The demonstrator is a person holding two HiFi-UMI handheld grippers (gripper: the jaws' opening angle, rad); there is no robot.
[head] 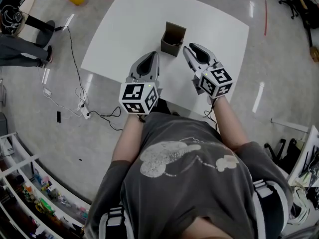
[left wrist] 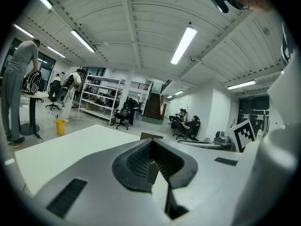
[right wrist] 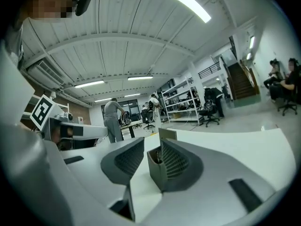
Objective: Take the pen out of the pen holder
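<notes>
Head view: the left tool [head: 148, 58] is clenched on nothing and the right tool [head: 193, 49] is released. The brown pen holder [head: 173, 40] stands on the white worktop [head: 124, 29] just ahead of both tips.

Left gripper view: the jaws are together, and the holder's rim [left wrist: 151, 135] shows just beyond them.

Right gripper view: the jaws are apart, and the holder [right wrist: 156, 171] stands just past the gap. I cannot make out the pen.

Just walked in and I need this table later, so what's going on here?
A person is at the white table with a gripper in each hand. The right gripper, jaws apart, is lined up on the pen holder, just short of it and gripping nothing. The left gripper hovers beside it, jaws together and empty. The pen holder stands upright and untouched; no pen can be made out in it.
</notes>
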